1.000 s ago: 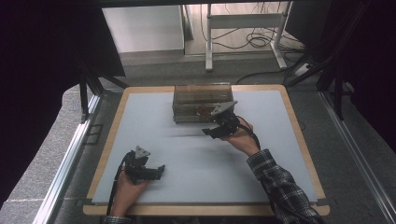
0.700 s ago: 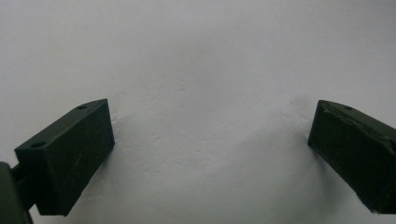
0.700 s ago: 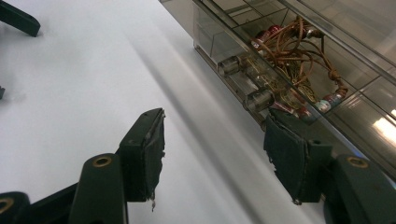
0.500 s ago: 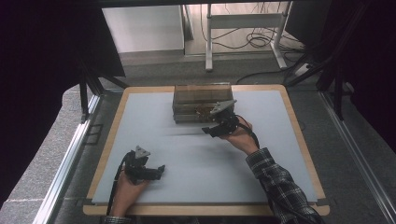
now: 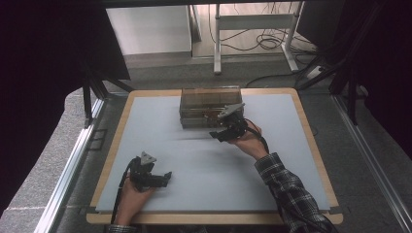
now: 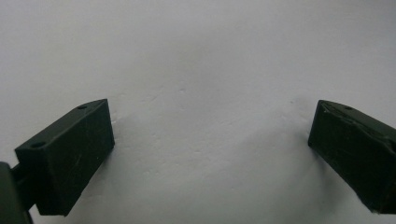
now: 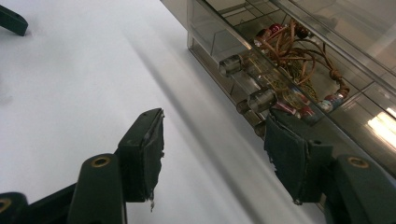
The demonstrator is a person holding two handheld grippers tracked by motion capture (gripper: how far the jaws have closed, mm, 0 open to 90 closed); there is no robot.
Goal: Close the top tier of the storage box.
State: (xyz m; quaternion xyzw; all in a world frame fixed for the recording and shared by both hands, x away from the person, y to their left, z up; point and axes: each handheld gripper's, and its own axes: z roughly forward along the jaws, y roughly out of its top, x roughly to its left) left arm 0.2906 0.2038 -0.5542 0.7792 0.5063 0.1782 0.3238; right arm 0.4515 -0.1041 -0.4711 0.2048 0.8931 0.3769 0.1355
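Right claw (image 7: 212,158) open wide, nothing between the jaws; one worn pad sits just beside the front of the clear plastic drawer box (image 5: 210,103), contact unclear. Box sits far-centre on the table (image 5: 145,126), rectangular, glossy, with small cylindrical knobs (image 7: 232,64). Brown cord with beads (image 7: 299,51) tangled inside a drawer. Left claw (image 6: 210,149) open wide too, empty, jaws resting on the matte white mat near the left front corner. Jaw blocks black, scuffed, angular. Table edge is light wood.
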